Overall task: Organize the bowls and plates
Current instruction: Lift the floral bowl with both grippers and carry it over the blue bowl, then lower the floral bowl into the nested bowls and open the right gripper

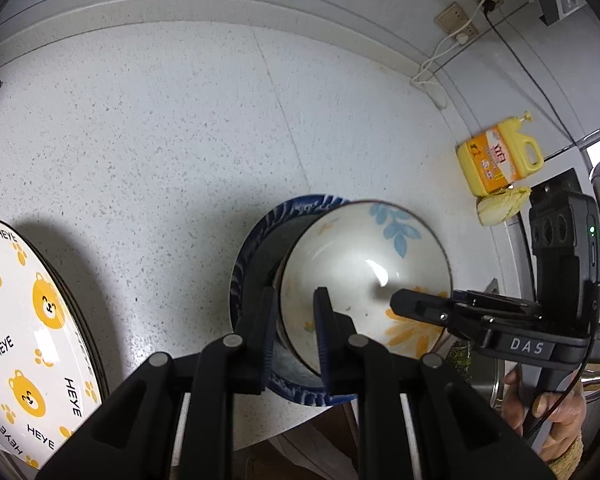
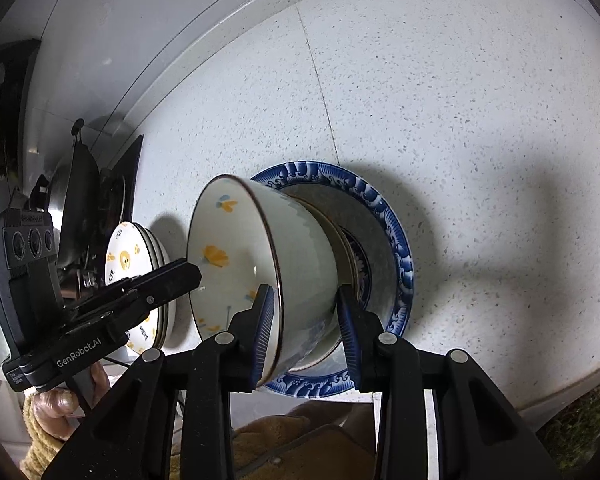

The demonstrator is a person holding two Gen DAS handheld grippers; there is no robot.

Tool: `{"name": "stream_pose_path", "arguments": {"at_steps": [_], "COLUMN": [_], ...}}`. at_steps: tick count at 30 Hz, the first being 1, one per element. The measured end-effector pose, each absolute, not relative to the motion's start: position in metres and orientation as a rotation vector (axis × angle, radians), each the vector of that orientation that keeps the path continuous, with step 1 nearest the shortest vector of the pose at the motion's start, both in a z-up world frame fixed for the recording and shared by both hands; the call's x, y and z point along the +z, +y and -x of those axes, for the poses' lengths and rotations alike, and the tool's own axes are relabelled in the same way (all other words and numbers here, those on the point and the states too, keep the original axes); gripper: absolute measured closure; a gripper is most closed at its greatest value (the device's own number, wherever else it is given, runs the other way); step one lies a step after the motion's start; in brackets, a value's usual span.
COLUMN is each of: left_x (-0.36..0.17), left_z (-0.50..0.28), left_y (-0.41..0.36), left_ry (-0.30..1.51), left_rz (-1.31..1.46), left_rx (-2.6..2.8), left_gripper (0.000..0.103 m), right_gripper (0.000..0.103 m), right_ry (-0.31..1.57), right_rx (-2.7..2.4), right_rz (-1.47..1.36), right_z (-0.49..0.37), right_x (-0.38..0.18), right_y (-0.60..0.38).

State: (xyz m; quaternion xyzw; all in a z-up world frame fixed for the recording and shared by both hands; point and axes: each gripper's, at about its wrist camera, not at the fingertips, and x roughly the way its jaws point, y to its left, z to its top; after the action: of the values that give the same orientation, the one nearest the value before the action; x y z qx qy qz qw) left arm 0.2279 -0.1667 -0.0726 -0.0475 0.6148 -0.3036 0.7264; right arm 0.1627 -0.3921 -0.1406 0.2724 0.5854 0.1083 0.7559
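Black fingers of our left gripper (image 1: 293, 332) pinch the floral bowl (image 1: 364, 276) by its rim, seating it in the blue-patterned plate (image 2: 384, 216) for stacking. Our right gripper (image 2: 306, 330) straddles that bowl's wall, contact unclear. Bear plates (image 1: 24, 320) wait left of it on the counter (image 1: 160, 128).

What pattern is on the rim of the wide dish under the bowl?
Blue-and-white wave pattern on the dish's rim, clearest in the right wrist view.

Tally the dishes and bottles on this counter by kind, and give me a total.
White floral ceramic bowl: 1
Blue-patterned deep ceramic dish: 1
Stack of white bear-print plates: 1 (number of plates unclear)
Yellow plastic detergent jug: 1
Total: 4
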Motion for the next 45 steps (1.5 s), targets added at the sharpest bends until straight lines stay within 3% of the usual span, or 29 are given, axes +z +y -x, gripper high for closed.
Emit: {"name": "stream_pose_path", "arguments": {"at_steps": [3,9,13,22,40,45], "left_x": [-0.064,-0.052,-0.045,-0.054,-0.111,-0.122], "left_z": [-0.227,-0.222,-0.211,-0.18,-0.182,-0.189], "left_y": [-0.168,-0.159,-0.148,-0.125,-0.128,-0.134], "left_ry": [1.322,1.283,1.225,1.203,1.336,1.357], "left_rz": [0.097,0.131,0.11,0.071,0.159,0.167], "left_rx": [-0.664,-0.626,-0.559,-0.444,-0.444,-0.453], "left_gripper": [0.086,0.086,0.085,0.085,0.084,0.084], "right_gripper": [0.064,0.063,0.044,0.031,0.035,0.056], "right_ry": [1.258,1.228,1.137,0.992,1.105,1.162], "right_rx": [0.236,0.273,0.261,0.22,0.299,0.325], "right_rz": [-0.566,-0.512,-0.433,-0.311,-0.372,-0.345], "right_z": [-0.163,-0.165,-0.153,-0.105,-0.119,-0.138], "right_x": [-0.134,-0.122,-0.105,-0.098,-0.151,-0.166], "right_y": [-0.394,-0.395,-0.401,-0.431,-0.432,-0.425]}}
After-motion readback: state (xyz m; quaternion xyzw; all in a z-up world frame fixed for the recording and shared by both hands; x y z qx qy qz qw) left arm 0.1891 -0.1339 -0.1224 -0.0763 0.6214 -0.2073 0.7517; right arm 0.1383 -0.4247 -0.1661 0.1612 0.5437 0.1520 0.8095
